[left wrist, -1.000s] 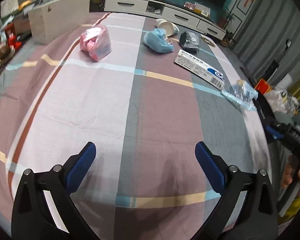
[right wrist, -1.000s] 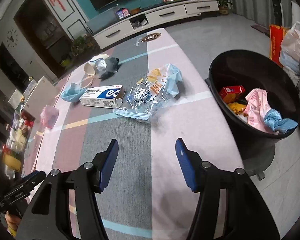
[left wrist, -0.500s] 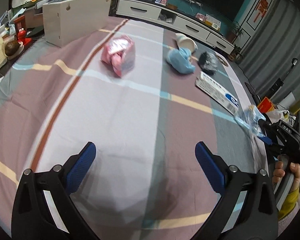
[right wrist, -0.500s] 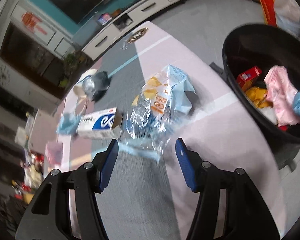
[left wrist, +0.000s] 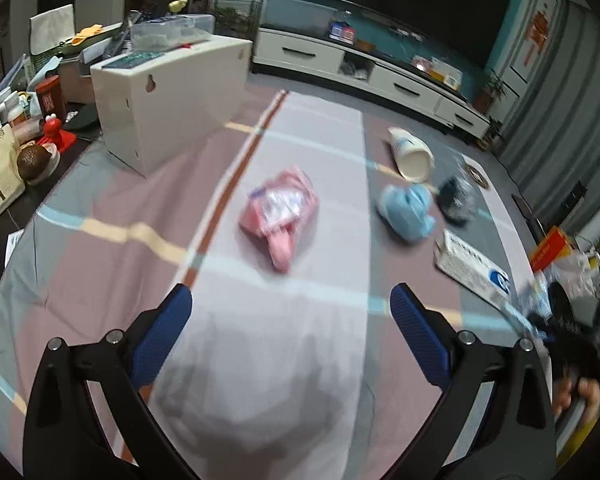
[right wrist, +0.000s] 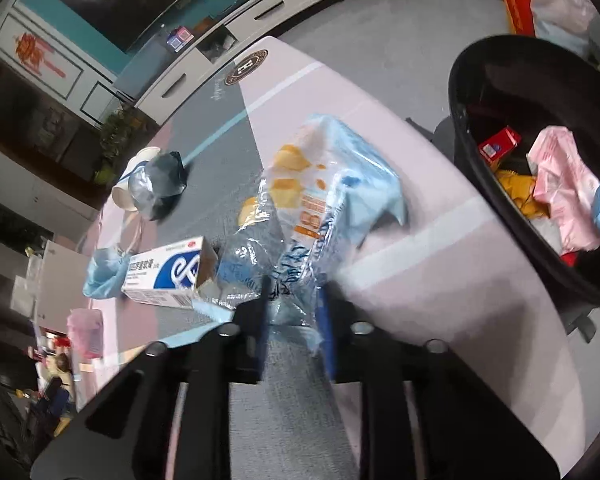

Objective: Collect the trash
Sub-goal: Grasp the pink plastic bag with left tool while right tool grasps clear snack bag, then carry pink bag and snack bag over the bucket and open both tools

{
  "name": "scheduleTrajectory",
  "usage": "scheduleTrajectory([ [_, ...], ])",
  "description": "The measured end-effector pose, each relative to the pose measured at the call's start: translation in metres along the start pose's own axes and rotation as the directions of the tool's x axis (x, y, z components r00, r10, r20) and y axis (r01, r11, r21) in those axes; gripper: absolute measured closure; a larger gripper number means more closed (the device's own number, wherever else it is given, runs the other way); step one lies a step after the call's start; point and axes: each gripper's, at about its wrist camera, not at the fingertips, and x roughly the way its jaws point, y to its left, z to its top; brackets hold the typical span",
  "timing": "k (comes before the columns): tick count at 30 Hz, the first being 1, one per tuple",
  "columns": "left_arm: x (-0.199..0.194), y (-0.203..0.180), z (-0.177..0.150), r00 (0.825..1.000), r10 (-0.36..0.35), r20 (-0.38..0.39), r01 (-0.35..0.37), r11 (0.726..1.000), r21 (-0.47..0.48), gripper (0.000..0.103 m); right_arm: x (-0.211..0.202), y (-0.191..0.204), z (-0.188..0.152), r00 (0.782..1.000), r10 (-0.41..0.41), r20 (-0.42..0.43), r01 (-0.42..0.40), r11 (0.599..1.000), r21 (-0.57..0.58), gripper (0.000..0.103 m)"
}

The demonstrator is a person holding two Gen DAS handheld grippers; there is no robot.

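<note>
My right gripper [right wrist: 294, 304] is shut on the near end of a clear and blue snack wrapper [right wrist: 320, 184] that lies on the table. A black trash bin [right wrist: 500, 80] with trash inside stands to its right, off the table edge. My left gripper [left wrist: 290, 332] is open and empty above the cloth, short of a pink packet [left wrist: 280, 208]. Beyond lie a blue crumpled mask [left wrist: 408, 210], a paper cup [left wrist: 410, 154], a black bag [left wrist: 456, 198] and a white and blue box [left wrist: 472, 270].
A white box [left wrist: 168, 100] stands at the table's far left, with clutter beside it. The box [right wrist: 168, 276], the blue mask [right wrist: 104, 272], the black bag [right wrist: 158, 184] and the pink packet [right wrist: 86, 330] also show left of the right gripper. Bags lie on the floor behind the bin.
My right gripper moved forward and closed on the wrapper's near end. My left gripper moved forward and turned left, bringing the pink packet closer to centre.
</note>
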Motion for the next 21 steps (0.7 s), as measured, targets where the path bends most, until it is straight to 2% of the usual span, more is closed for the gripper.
scheduleTrajectory([
  [5,0.025,0.000,0.017,0.999,0.035,0.011,-0.035,0.999,0.001,0.004,-0.033,0.012,-0.005,0.988,-0.048,0.150,0.064,0.993,-0.102,0.087],
  [9,0.052,-0.002,0.027,0.999,0.050,-0.014,-0.050,0.999,-0.012,0.005,-0.052,0.013,-0.003,0.979,-0.039,0.202,0.070,0.987,-0.145,0.087],
  [12,0.072,-0.006,0.030,0.996,0.082,-0.035,-0.082,0.997,-0.010,0.010,-0.057,0.013,-0.004,0.979,-0.036,0.203,0.071,0.984,-0.165,0.087],
  [15,0.088,-0.007,0.031,0.994,0.097,-0.056,-0.098,0.995,-0.014,0.025,-0.058,0.011,-0.006,0.979,-0.040,0.202,0.075,0.983,-0.170,0.087],
  [16,0.093,-0.006,0.031,0.992,0.111,-0.066,-0.112,0.994,-0.016,0.037,-0.058,0.011,-0.006,0.979,-0.041,0.200,0.075,0.983,-0.168,0.087],
  [17,0.096,-0.005,0.030,0.991,0.109,-0.074,-0.111,0.994,-0.021,0.046,-0.057,0.010,-0.006,0.980,-0.041,0.196,0.074,0.983,-0.165,0.087],
  [18,0.096,-0.004,0.030,0.992,0.103,-0.072,-0.106,0.994,-0.030,0.047,-0.057,0.009,-0.006,0.980,-0.042,0.195,0.075,0.983,-0.165,0.087],
  [20,0.095,-0.004,0.029,0.993,0.098,-0.064,-0.101,0.994,-0.030,0.062,-0.057,0.009,-0.007,0.980,-0.044,0.193,0.077,0.983,-0.166,0.087],
  [21,0.093,-0.004,0.028,0.993,0.096,-0.064,-0.098,0.995,-0.030,0.062,-0.056,0.010,-0.008,0.980,-0.044,0.192,0.077,0.983,-0.167,0.087],
])
